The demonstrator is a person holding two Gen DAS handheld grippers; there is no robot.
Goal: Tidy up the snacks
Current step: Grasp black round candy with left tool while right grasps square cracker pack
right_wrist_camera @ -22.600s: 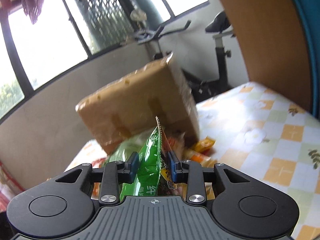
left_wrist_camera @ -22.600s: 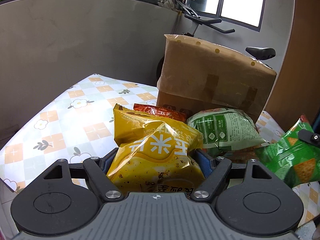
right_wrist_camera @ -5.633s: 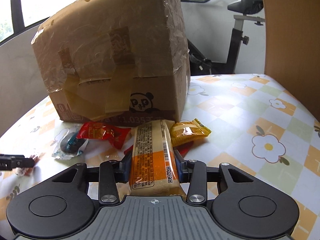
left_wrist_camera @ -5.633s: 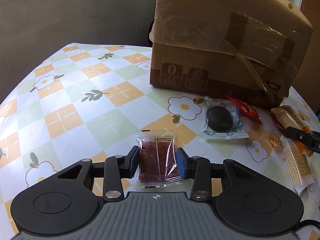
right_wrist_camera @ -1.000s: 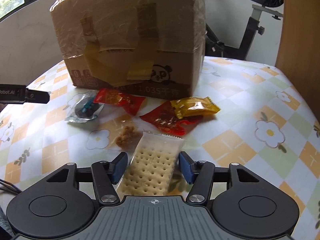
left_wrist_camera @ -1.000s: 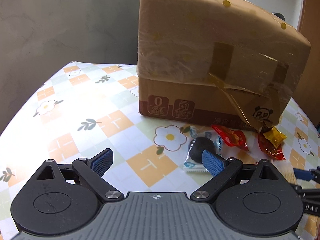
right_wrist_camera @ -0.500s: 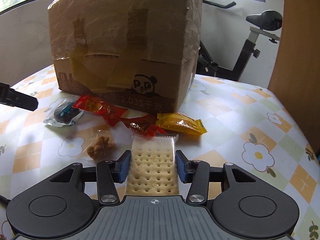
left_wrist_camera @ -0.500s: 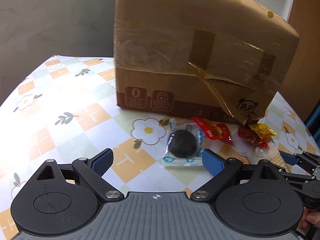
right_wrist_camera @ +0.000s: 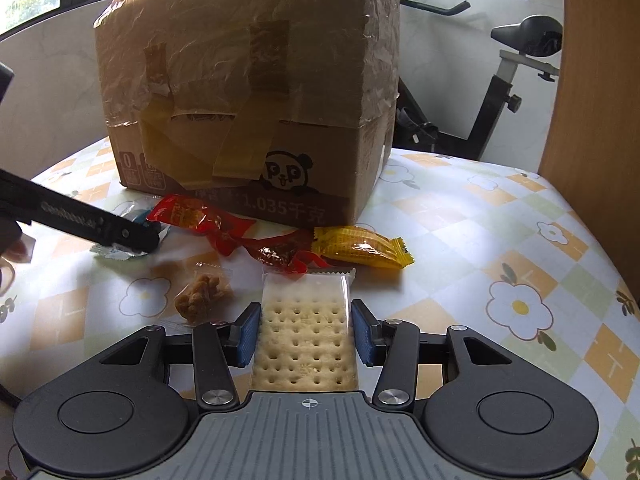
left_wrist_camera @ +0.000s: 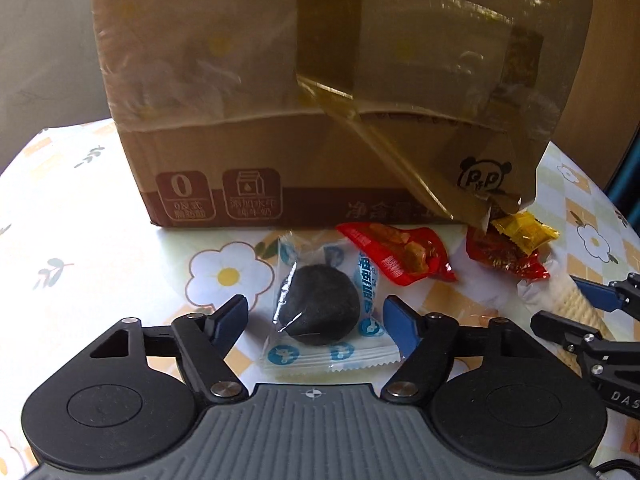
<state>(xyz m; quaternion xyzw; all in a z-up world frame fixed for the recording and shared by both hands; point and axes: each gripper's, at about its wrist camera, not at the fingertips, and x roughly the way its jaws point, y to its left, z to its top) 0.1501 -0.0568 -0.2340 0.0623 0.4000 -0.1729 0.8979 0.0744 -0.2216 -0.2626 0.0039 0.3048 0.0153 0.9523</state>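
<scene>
- Windowed room; an exercise bike stands at 2 o'clock behind the floral tabletop.
- A taped cardboard box sits at 12 o'clock.
- Left hand-held gripper is spread wide around a dark wrapped snack.
- Right hand-held gripper clamps a cracker pack.

You see a cardboard box wrapped in wrinkled glossy film and brown tape, snacks in shiny clear plastic wrappers like the cracker pack and dark round cake, on a smooth printed surface, beside matt black plastic fingers with blue pads.
</scene>
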